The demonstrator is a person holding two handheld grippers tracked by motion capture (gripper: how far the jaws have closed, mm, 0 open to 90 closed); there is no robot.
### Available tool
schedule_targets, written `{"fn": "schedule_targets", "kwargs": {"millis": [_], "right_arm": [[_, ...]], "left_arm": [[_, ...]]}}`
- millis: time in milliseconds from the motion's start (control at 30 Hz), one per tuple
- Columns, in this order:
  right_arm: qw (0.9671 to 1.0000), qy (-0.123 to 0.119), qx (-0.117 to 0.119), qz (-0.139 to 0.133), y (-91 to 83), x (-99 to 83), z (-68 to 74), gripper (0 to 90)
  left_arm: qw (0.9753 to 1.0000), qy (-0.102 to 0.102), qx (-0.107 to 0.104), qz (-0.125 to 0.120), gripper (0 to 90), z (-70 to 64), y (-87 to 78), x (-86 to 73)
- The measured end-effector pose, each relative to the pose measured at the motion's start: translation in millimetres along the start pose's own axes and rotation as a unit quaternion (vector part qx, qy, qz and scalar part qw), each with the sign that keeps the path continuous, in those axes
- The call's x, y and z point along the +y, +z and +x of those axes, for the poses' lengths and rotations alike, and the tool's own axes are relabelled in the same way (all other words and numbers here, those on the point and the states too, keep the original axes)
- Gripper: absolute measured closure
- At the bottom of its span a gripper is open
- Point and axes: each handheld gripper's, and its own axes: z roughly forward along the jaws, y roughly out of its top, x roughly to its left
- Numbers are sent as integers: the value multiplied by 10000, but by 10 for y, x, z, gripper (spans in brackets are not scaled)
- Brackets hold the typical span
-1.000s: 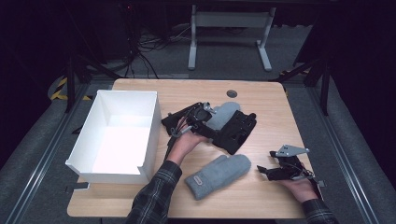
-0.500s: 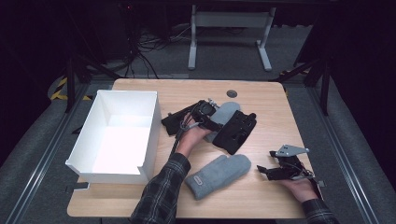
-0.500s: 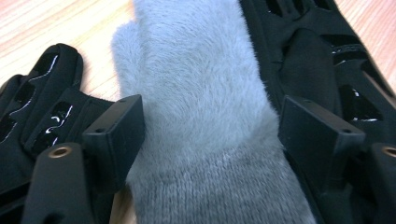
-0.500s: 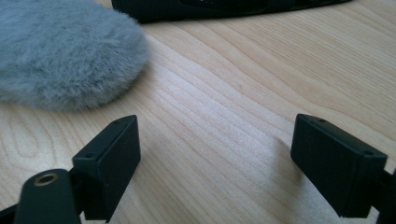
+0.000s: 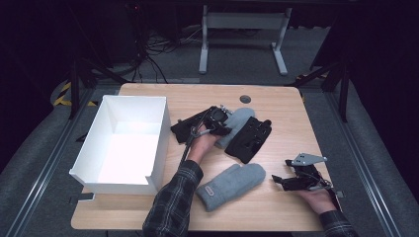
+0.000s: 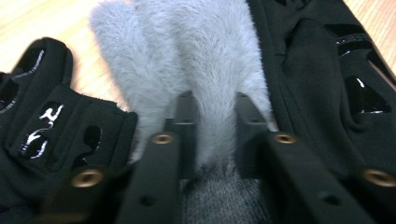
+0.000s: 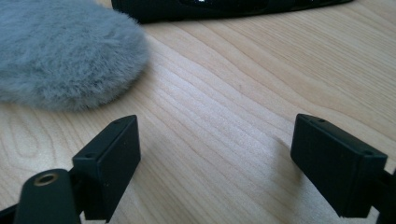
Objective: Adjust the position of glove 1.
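Observation:
On the wooden table (image 5: 281,111) lie two grey fleece mittens and two black gloves. My left gripper (image 5: 223,122) is shut on the far mitten (image 5: 240,118); in the left gripper view its jaws (image 6: 215,126) pinch a fold of the grey fleece (image 6: 187,56). One black glove (image 5: 251,139) (image 6: 322,84) lies against that mitten's right side, the other (image 5: 187,127) (image 6: 51,112) to its left. The near mitten (image 5: 232,184) (image 7: 60,56) lies flat. My right gripper (image 5: 285,181) (image 7: 215,140) rests open on bare wood just right of it, with nothing between the jaws.
A white open-topped box (image 5: 160,133) stands on the left part of the table. A small dark round grommet (image 5: 245,98) is set in the tabletop near the far edge. A black glove edge (image 7: 224,7) shows beyond the right gripper.
The left hand has pushed the left gripper slightly forward onto the far mitten. The right gripper has stayed put.

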Motion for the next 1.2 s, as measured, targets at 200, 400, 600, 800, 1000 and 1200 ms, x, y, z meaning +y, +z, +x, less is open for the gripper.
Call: {"fn": "schedule_targets", "kwargs": {"millis": [200, 400, 600, 800, 1000, 1200], "right_arm": [[10000, 11, 5, 5, 0, 0, 2, 164], [10000, 12, 5, 5, -1, 0, 2, 164], [10000, 14, 2, 5, 0, 0, 1, 165], [10000, 15, 2, 6, 0, 0, 2, 164], [10000, 12, 1, 7, 0, 0, 1, 164], [10000, 2, -5, 0, 1, 0, 0, 164]], "left_arm": [[9999, -35, -10, -158, 841, 10, -102, 5], [9992, -37, -77, -379, 846, 14, -300, 3], [9981, 81, -286, -547, 846, -113, -567, -10], [9971, 200, -523, -514, 846, -249, -734, -66], [9946, 254, -836, -560, 846, -375, -901, -168], [9929, 281, -1019, -551, 845, -498, -1019, -289]]}}
